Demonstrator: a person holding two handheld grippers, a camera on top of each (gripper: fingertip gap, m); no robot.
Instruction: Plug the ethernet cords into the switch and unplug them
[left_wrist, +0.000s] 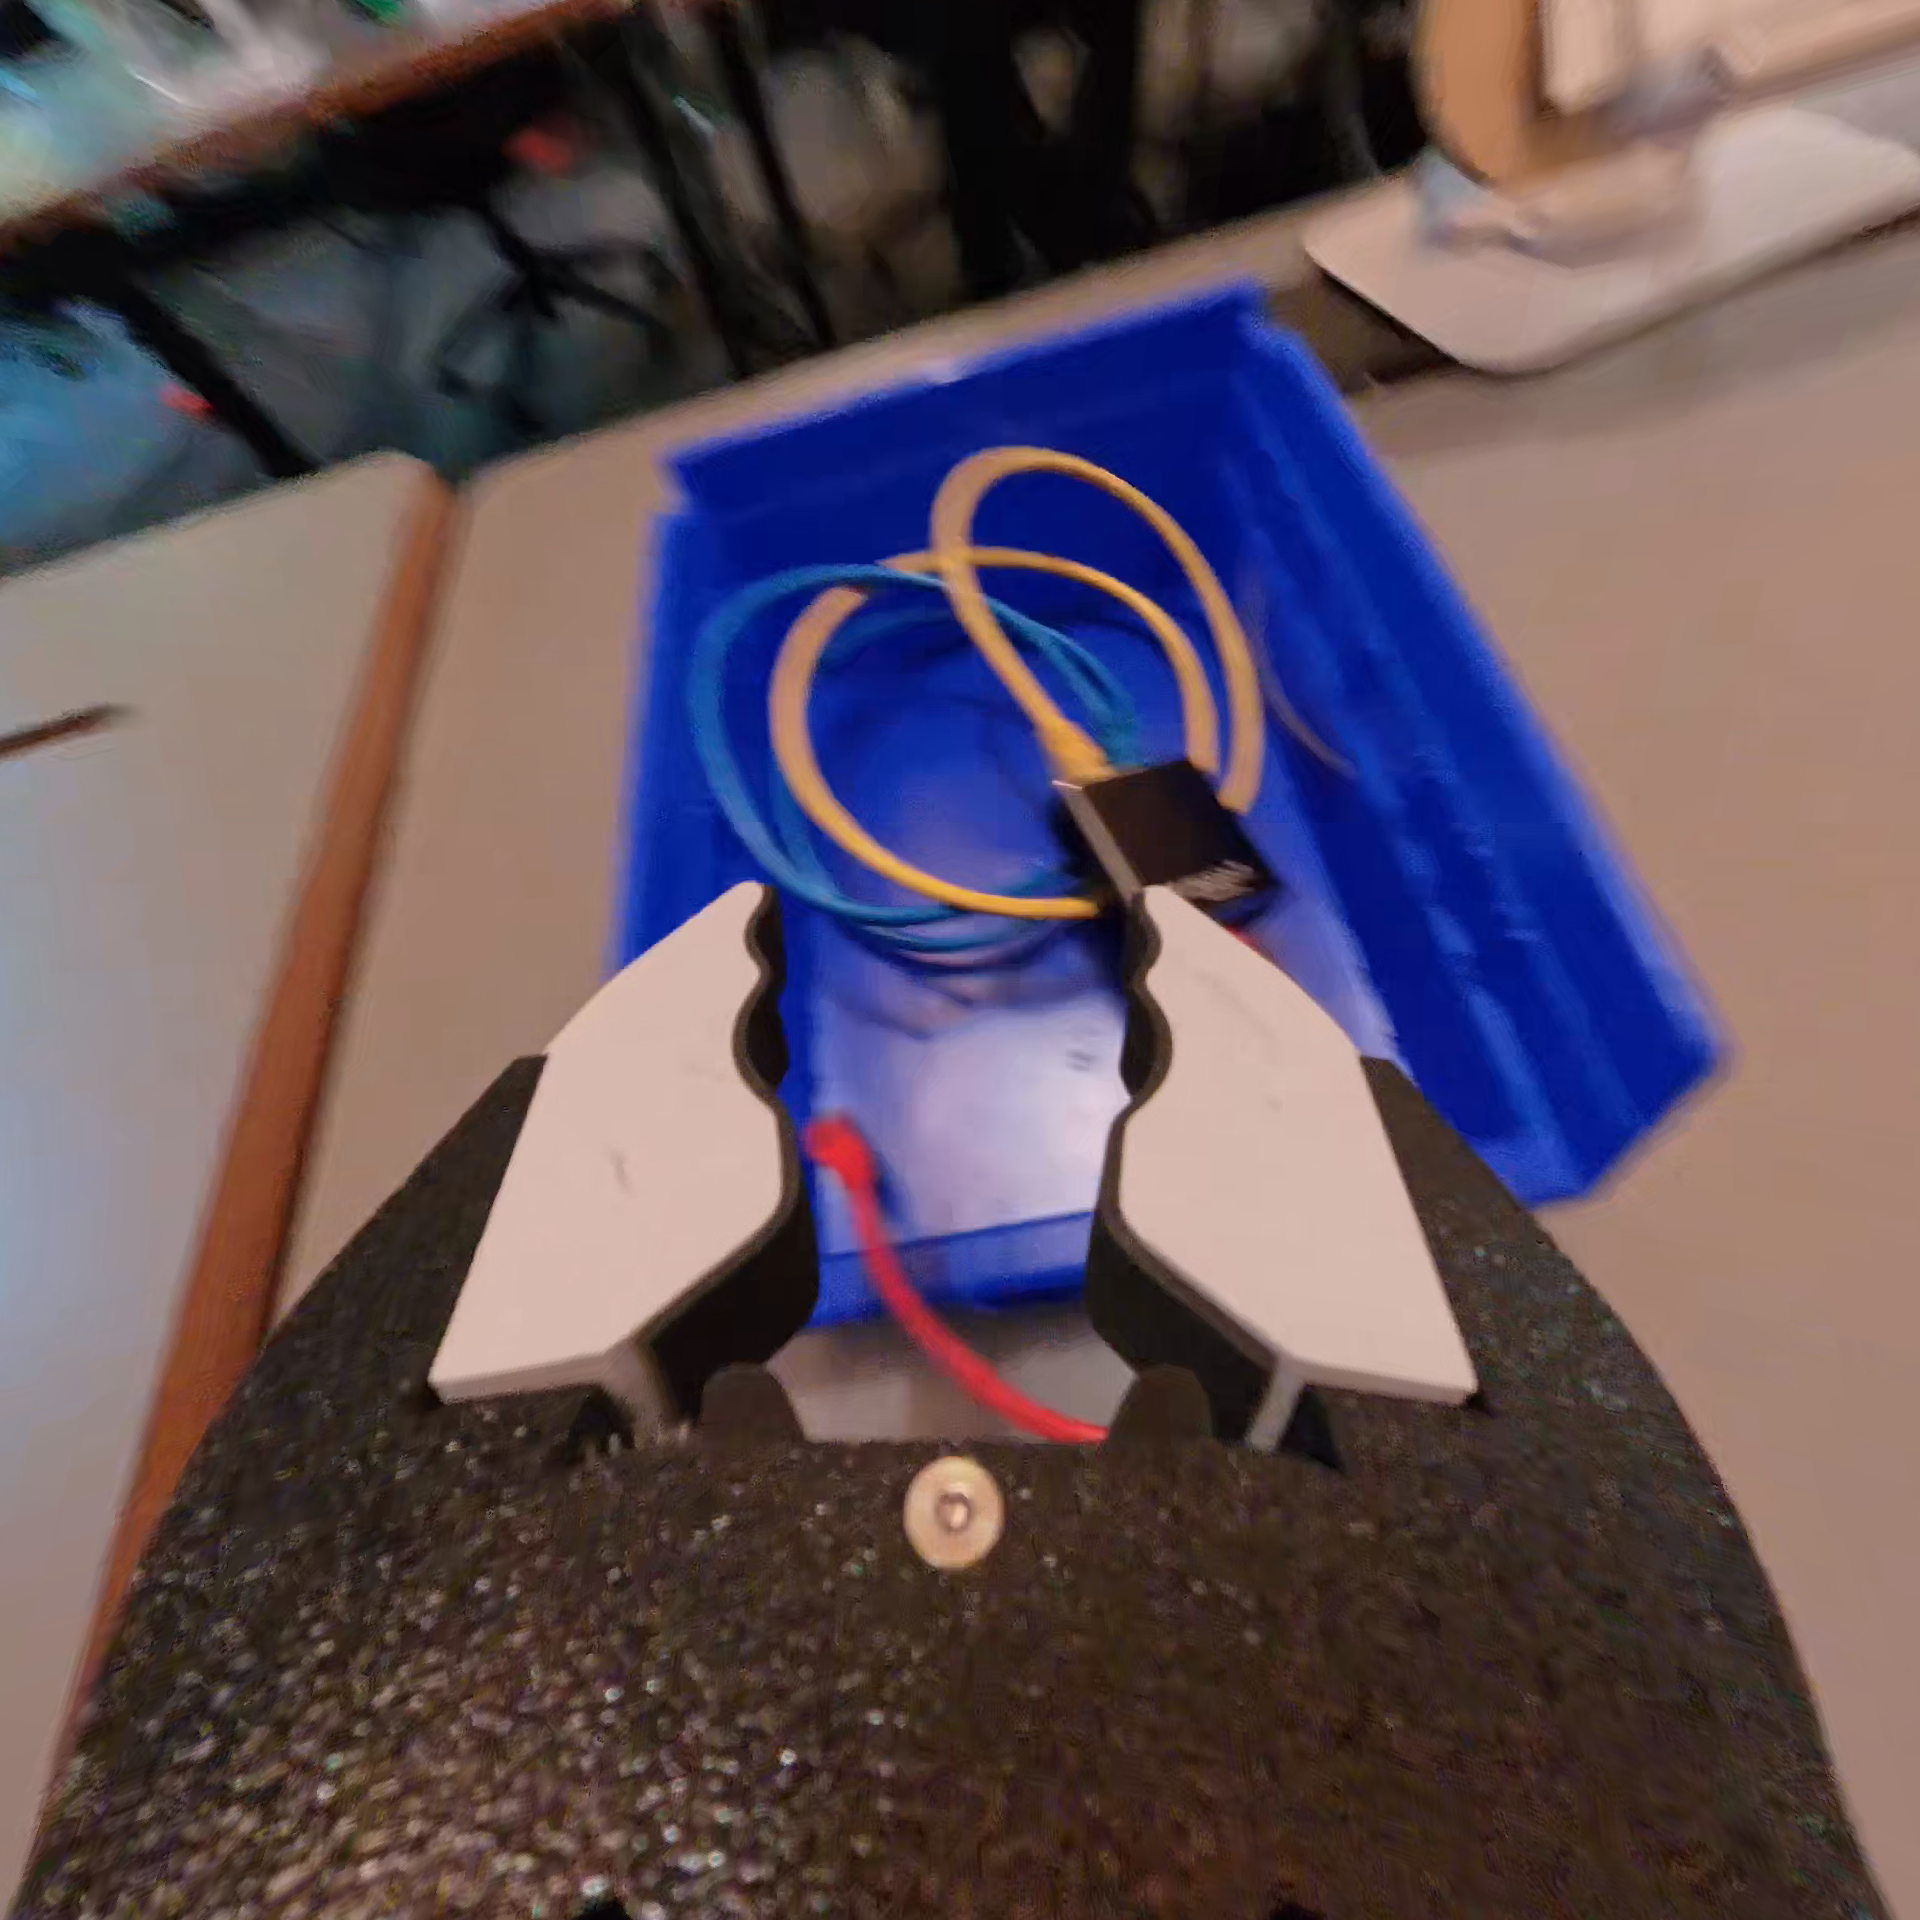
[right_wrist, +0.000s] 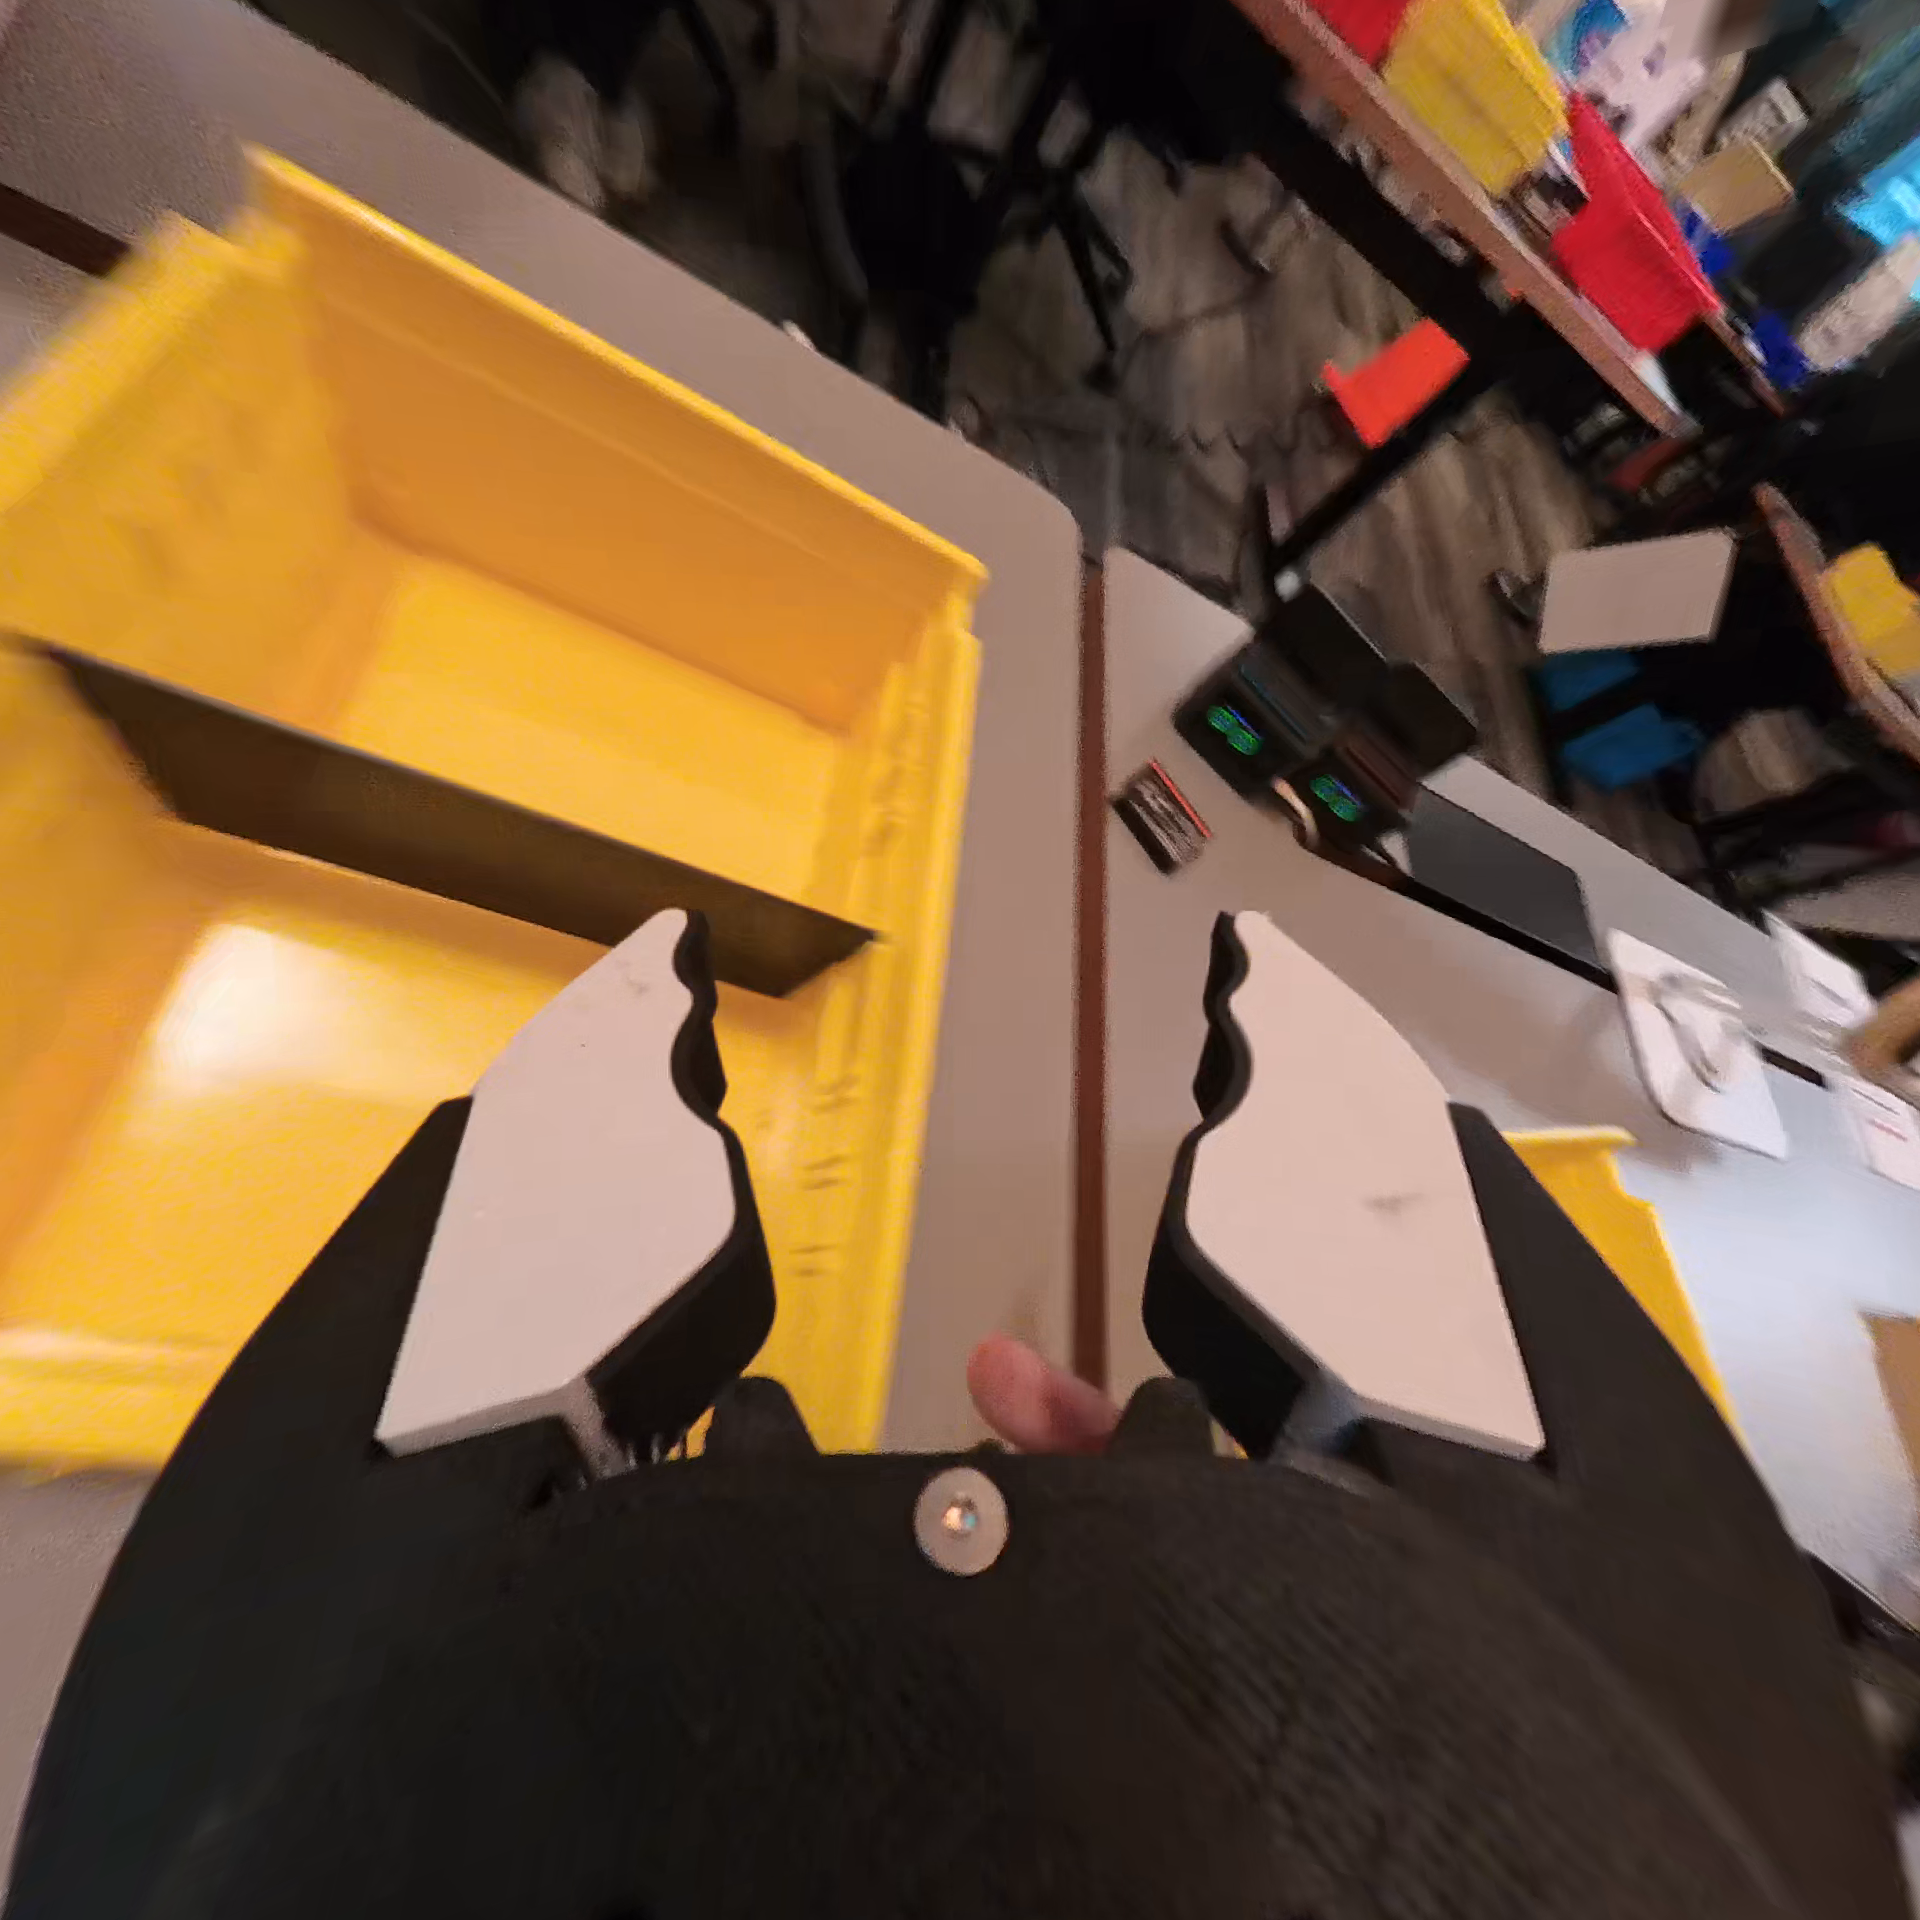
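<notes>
In the left wrist view a blue bin (left_wrist: 1455, 790) on the grey table holds a small black switch (left_wrist: 1164, 831), a looped yellow ethernet cord (left_wrist: 1226, 644) with one end at the switch, and a coiled blue cord (left_wrist: 748, 727). A red cord (left_wrist: 904, 1278) runs over the bin's near wall, its plug end inside. My left gripper (left_wrist: 951, 914) is open and empty above the bin's near end, its right fingertip close to the switch. My right gripper (right_wrist: 961, 935) is open and empty over the table beside a yellow bin (right_wrist: 894, 831). The views are blurred.
The yellow bin has a black divider (right_wrist: 468, 831) across it. A second yellow bin (right_wrist: 1600, 1205) sits at the right. Black devices with green lights (right_wrist: 1299, 748) lie on the neighbouring table. A white stand base (left_wrist: 1610, 239) stands behind the blue bin. A fingertip (right_wrist: 1029, 1392) shows below my right gripper.
</notes>
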